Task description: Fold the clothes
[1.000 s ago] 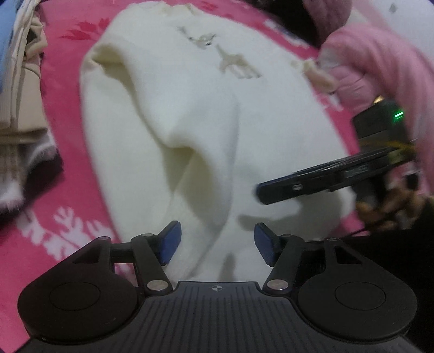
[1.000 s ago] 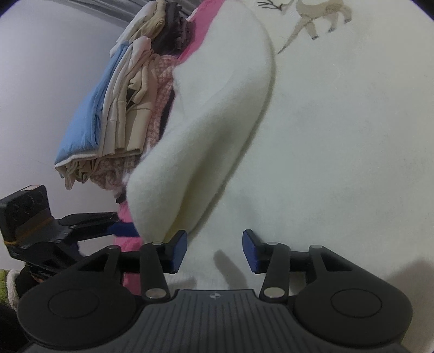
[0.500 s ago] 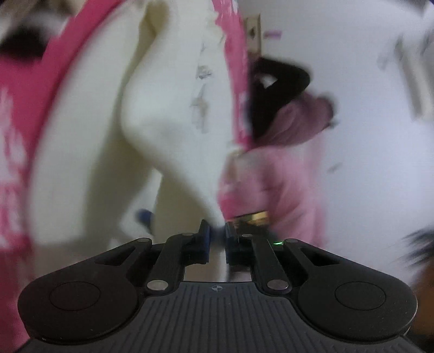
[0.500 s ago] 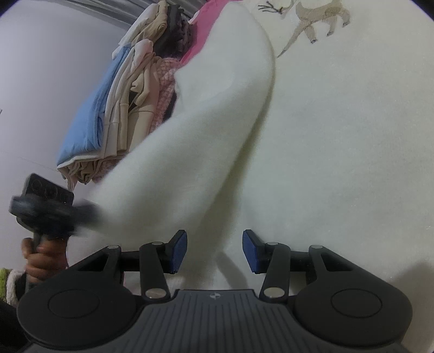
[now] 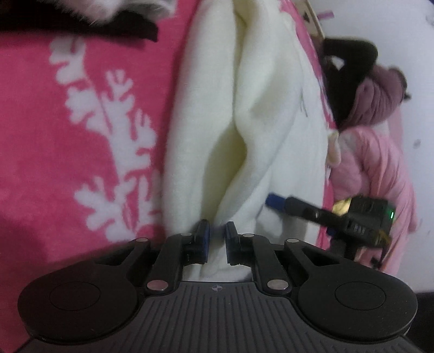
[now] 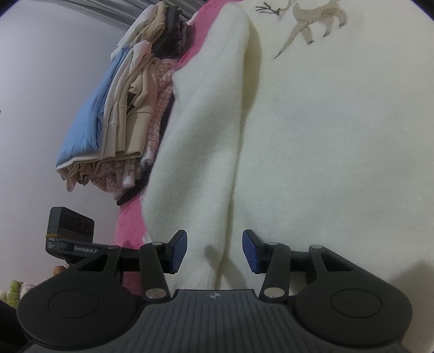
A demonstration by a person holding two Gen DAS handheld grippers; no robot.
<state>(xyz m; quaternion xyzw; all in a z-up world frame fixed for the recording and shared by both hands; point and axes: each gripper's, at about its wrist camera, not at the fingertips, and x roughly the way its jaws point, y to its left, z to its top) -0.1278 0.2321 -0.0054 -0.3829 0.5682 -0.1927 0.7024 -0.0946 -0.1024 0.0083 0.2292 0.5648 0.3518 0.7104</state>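
The cream fleece garment (image 5: pixel 252 114) lies spread on a pink blanket (image 5: pixel 67 141); a deer motif (image 6: pixel 314 24) marks its chest. One sleeve (image 6: pixel 200 141) is folded in over the body.

Left gripper (image 5: pixel 216 240): narrow gap, jaws opening slightly at this moment, with the sleeve's end between the pads. The cloth appears pinched, but lightly.

Right gripper (image 6: pixel 214 251): about half open, hovering over the sleeve's lower end; fabric lies between the pads and neither pad presses on it. It holds nothing.

Risks, as judged:
- The left gripper's hold is on a thick, soft edge. If the jaws widen further, the sleeve could slip out and fall short of its fold line.
- Fleece clings to itself; pulling the sleeve may drag the garment's body and rumple the layer beneath.
- The two grippers stand near each other at the garment's near edge; a crossing move could make them collide.

Surroundings, taken from the garment: the pink blanket with white snowflake pattern lies beneath it. Beside the sleeve is a stack of folded clothes (image 6: pixel 119 108), blue, beige and pink check. On the opposite side sits a heap of pink clothing (image 5: pixel 379 163) with a dark item (image 5: pixel 344 70) on top. Beyond is a pale wall (image 6: pixel 40 81).
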